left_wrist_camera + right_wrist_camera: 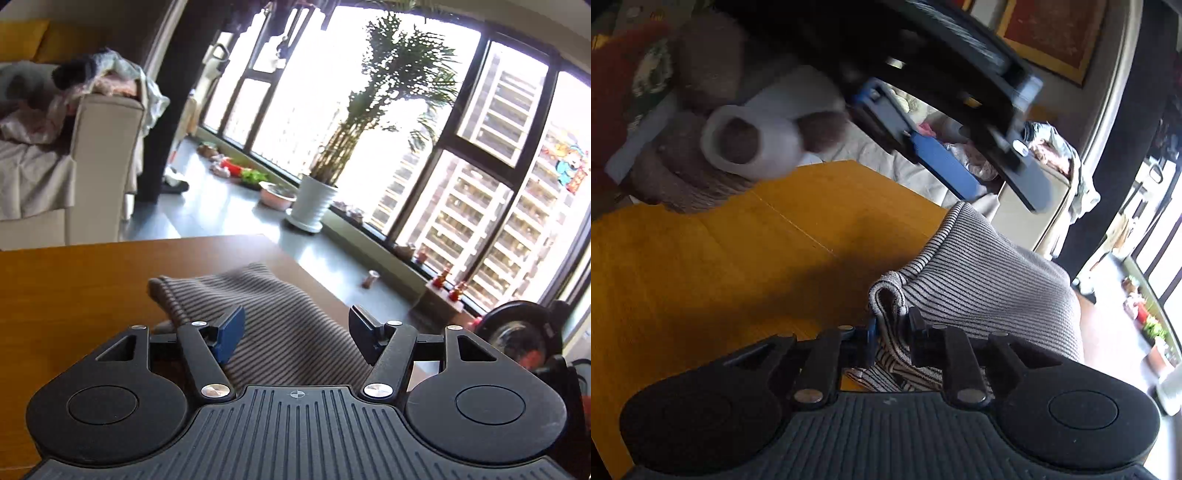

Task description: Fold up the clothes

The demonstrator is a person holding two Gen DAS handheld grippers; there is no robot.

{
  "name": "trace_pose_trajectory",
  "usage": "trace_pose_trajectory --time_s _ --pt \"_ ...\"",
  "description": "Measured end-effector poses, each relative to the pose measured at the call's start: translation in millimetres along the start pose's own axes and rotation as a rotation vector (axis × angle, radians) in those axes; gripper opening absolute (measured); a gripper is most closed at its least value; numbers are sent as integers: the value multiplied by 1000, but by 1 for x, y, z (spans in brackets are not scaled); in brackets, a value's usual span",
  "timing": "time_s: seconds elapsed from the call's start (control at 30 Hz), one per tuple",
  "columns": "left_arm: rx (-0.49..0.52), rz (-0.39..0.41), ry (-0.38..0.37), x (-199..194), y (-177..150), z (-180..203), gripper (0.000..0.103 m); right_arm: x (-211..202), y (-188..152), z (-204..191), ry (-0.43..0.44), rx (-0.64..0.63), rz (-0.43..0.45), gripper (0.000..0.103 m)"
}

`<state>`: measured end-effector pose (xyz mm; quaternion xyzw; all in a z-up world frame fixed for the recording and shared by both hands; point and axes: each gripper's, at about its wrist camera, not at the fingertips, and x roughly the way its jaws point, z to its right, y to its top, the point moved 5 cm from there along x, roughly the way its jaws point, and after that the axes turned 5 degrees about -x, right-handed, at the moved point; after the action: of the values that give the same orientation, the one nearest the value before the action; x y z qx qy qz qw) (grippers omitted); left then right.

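Striped grey cloth (990, 273) lies bunched on your wooden table (701, 280), near its far edge. Your right gripper (892, 328) is pinched tight on a folded edge of it. Your left gripper (295, 328) hangs just above the same cloth, jaws spread wide, holding nothing.

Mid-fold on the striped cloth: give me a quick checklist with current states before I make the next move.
1. Right gripper shut on the grey striped knit garment: ok.
2. Left gripper open, above the garment: ok.
3. Left gripper touching cloth: cannot tell.
4. Garment lying flat: not ok, bunched and lifted at the held edge.
5. Orange-brown wooden table bare beside the garment: ok.
6. Whole garment on the table: cannot tell.
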<state>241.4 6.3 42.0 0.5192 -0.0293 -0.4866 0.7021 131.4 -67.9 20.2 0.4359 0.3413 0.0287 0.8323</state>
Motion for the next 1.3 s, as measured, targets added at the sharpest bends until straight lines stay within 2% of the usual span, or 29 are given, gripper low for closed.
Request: trace_pose_trajectory --time_s 0.07,0.1,0.13,0.2,0.27,0.4,0.47,0.57,0.67,0.7,0.77,0.83,0.93,0.97,1.0,1.07,1.1,1.13,1.17,1.2,1.3 --pt "-17 -66 19 30 -7 -3 60 -13 4 15 46 84 29 29" --pt "-16 -75 37 38 -11 -9 49 -21 6 23 77 136 50 34" --pt "-14 -78 56 44 -15 -15 47 -29 8 31 106 183 74 35" --pt "-49 -70 42 43 -13 -23 47 -41 10 45 158 270 115 35" --pt "-71 -75 47 42 -10 -26 47 -37 8 51 177 302 116 34" --pt "-47 -81 73 43 -11 -27 47 -1 -16 45 218 350 4 31" --pt "-49 -82 84 43 -13 -28 47 -3 -17 42 218 356 26 31" --pt "-47 -82 85 39 -15 -30 47 -16 -13 58 257 422 61 33" --pt "-48 -77 84 37 -18 -31 47 -32 -15 88 264 498 80 64" --pt "-49 -75 82 37 -18 -31 47 -35 -17 100 259 534 86 68" --pt "-45 -70 81 37 -20 -31 47 -34 -27 128 238 648 94 69" --pt "-48 -68 81 36 -20 -30 47 -23 -38 154 212 759 80 75" --pt "-49 -64 88 35 -21 -30 47 21 -64 180 161 857 -41 81" --pt "-48 -63 92 35 -21 -30 47 37 -74 182 159 875 -83 82" --pt "-46 -63 99 33 -22 -29 47 46 -82 182 188 915 -87 87" --pt "-60 -65 112 28 -23 -30 47 53 -88 178 257 979 -60 82" --pt "-81 -68 116 26 -24 -32 50 54 -89 175 284 997 -45 70" --pt "-101 -72 120 23 -24 -34 53 54 -88 172 299 1003 -36 67" --pt "-122 -75 124 20 -25 -35 64 56 -84 170 283 979 -41 67" --pt "-142 -78 128 17 -25 -37 67 57 -80 169 269 959 -48 66" --pt "-203 -87 140 9 -27 -42 65 51 -73 166 228 887 -64 66"
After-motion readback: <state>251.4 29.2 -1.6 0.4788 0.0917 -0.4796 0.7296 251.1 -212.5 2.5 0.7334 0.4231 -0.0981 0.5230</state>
